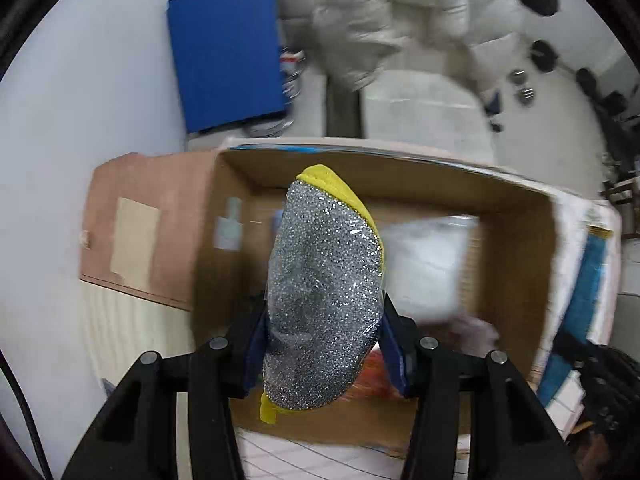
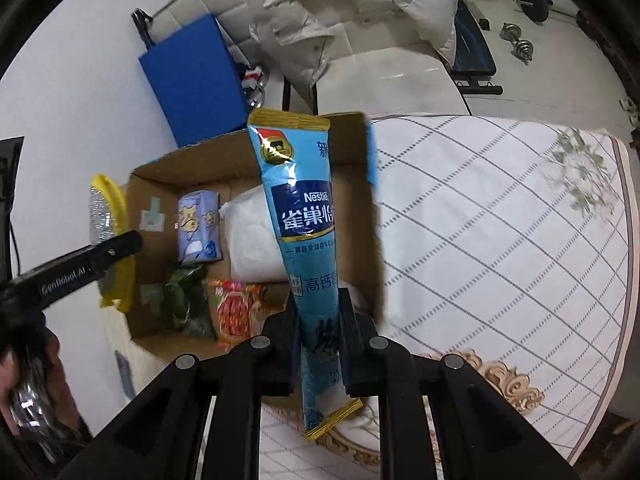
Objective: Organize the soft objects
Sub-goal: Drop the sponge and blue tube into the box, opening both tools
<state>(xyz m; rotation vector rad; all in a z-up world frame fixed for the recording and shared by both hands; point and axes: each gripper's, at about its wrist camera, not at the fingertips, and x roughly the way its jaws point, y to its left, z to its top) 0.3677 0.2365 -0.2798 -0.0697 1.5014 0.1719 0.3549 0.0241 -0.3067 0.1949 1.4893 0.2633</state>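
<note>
Sponge [image 1: 324, 300], glittery silver with yellow backing, apparently plastic-wrapped, pinched upright in left hand-held gripper [image 1: 324, 344].

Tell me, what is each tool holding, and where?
The left tool squeezes the sparkly yellow-backed scrubber near its lower end. The right tool pinches the blue Nestle packet near its bottom.

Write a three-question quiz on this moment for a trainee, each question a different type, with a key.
1. True or false: the left gripper is shut on the silver and yellow scrub pad.
2. Multiple choice: the right gripper holds A) a green packet, B) the blue Nestle sachet, C) nothing.
3. Fill in: inside the cardboard box, the white bag lies beside the small ____ pack with cartoon prints.

Key: 1 true. 2 B. 3 blue.
</note>
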